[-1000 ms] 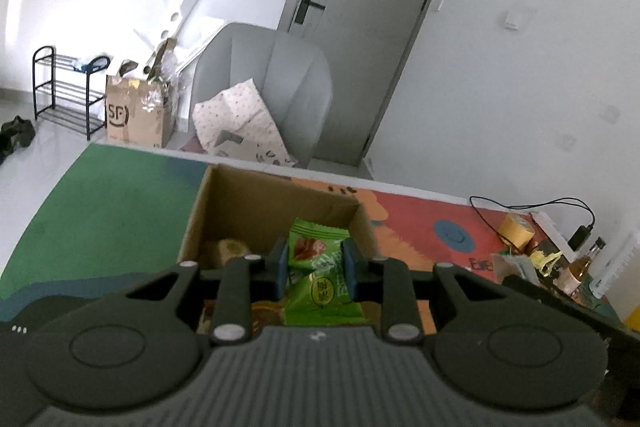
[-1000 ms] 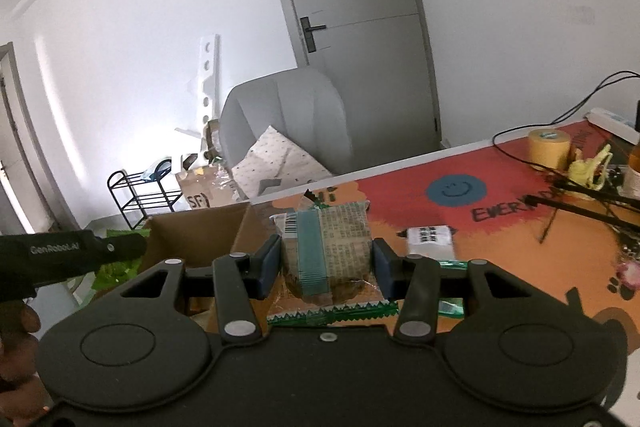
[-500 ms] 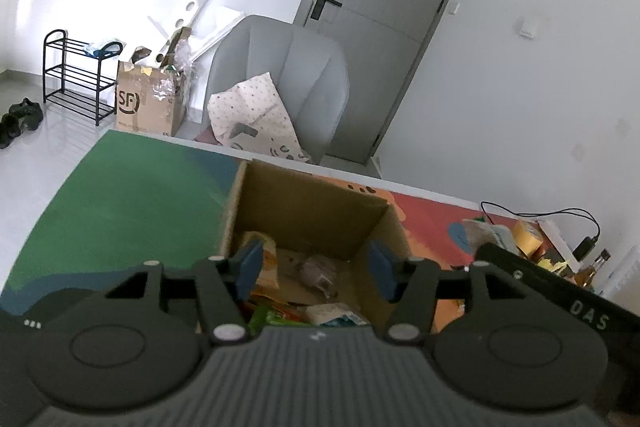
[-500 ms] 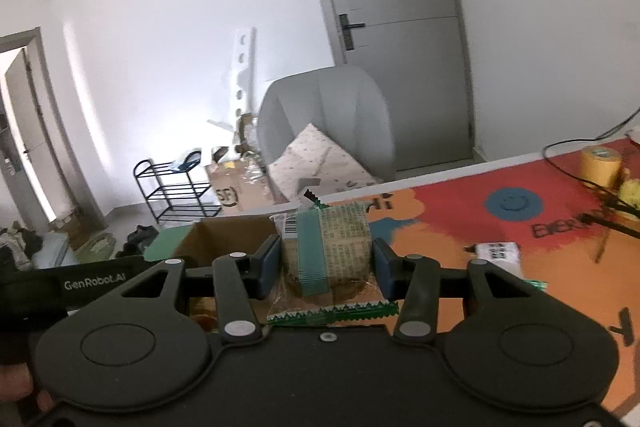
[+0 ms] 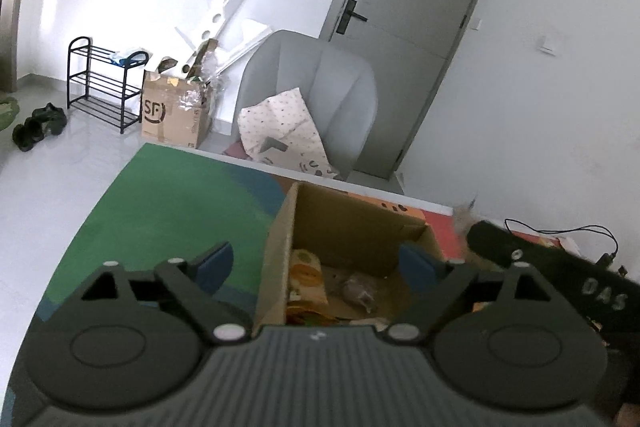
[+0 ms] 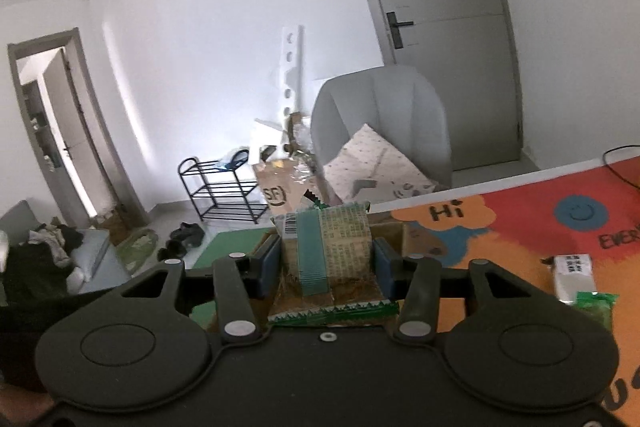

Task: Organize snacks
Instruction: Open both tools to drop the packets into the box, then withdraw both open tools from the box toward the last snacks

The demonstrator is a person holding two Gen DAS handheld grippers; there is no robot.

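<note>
both grippers are sitting over the table's colourful mat (image 5: 168, 203). left gripper (image 5: 316, 261) is hanging with its jaws spread wide, having just been opening, and nothing is lying between its blue pads; one pad is showing over the green part of the mat, the other over the far right corner of the cardboard box (image 5: 352, 223). right gripper (image 6: 326, 261) is carrying a snack pack (image 6: 328, 247) with a teal stripe and a barcode, its jaws having just been opening a little; the pack is filling the gap from pad to pad, though whether the pads are pressing on it or only lying against it is hard to tell. the mat is running green on the left and orange and red on the right, with a "hi" print (image 6: 446, 213) and a blue smiley (image 6: 580, 213). the box is standing open on the mat, its near left wall rising between the left gripper's fingers, and several wrapped snacks (image 5: 306, 277) are lying on its floor. in the right wrist view the held pack is hanging in front of the box's rim (image 6: 390, 227). two more packs are lying on the orange part of the mat to the right: a white one (image 6: 574, 277) and, touching its near end, a green one (image 6: 594, 307). behind the table a grey chair (image 5: 316, 87) is holding a spotted cushion (image 5: 280, 123).
</note>
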